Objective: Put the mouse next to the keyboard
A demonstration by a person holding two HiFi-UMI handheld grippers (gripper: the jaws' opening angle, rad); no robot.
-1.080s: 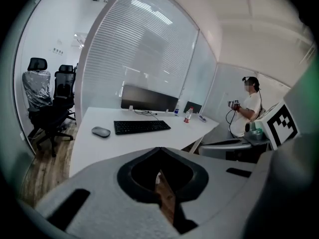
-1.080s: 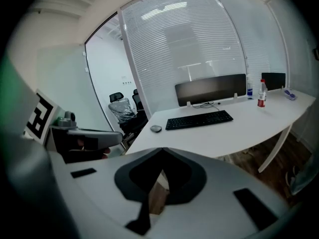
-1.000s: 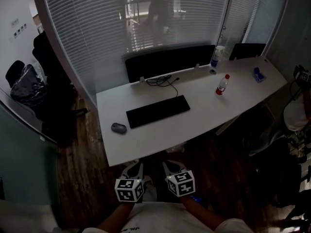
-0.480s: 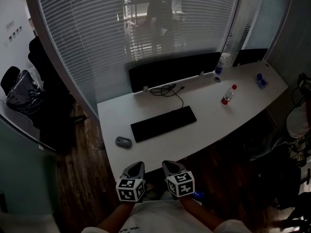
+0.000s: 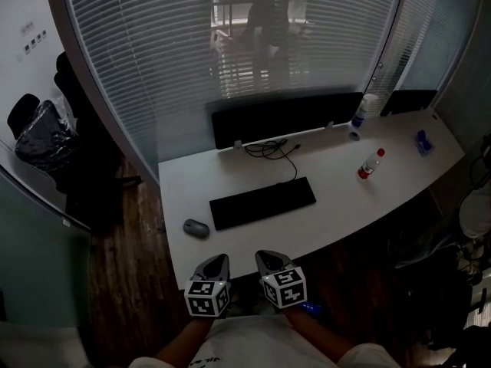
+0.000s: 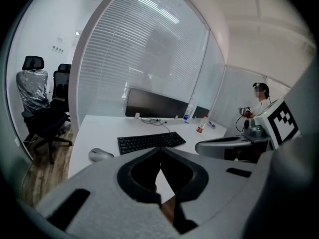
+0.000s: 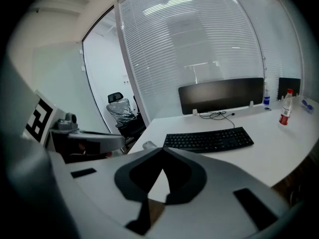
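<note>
A grey mouse (image 5: 196,228) lies on the white desk (image 5: 345,198), a little left of the black keyboard (image 5: 263,202) and apart from it. Both my grippers hang side by side in front of the desk's near edge, over the wood floor. The left gripper (image 5: 215,261) is shut and empty, and so is the right gripper (image 5: 267,258). In the left gripper view the mouse (image 6: 101,155) shows just beyond the shut jaws, with the keyboard (image 6: 151,142) behind it. The right gripper view has the keyboard (image 7: 208,139) ahead and the mouse (image 7: 149,145) peeking over the jaws.
A black panel (image 5: 288,119) stands along the desk's back edge, with a coiled cable (image 5: 272,150) in front. A red-capped bottle (image 5: 370,164) and a white bottle (image 5: 362,113) stand to the right. Office chairs (image 5: 42,133) sit at the left. A person (image 6: 259,101) sits beyond the desk.
Both grippers have moved together towards the desk's front edge, still side by side. Their jaws have stayed shut. Nothing on the desk has moved.
</note>
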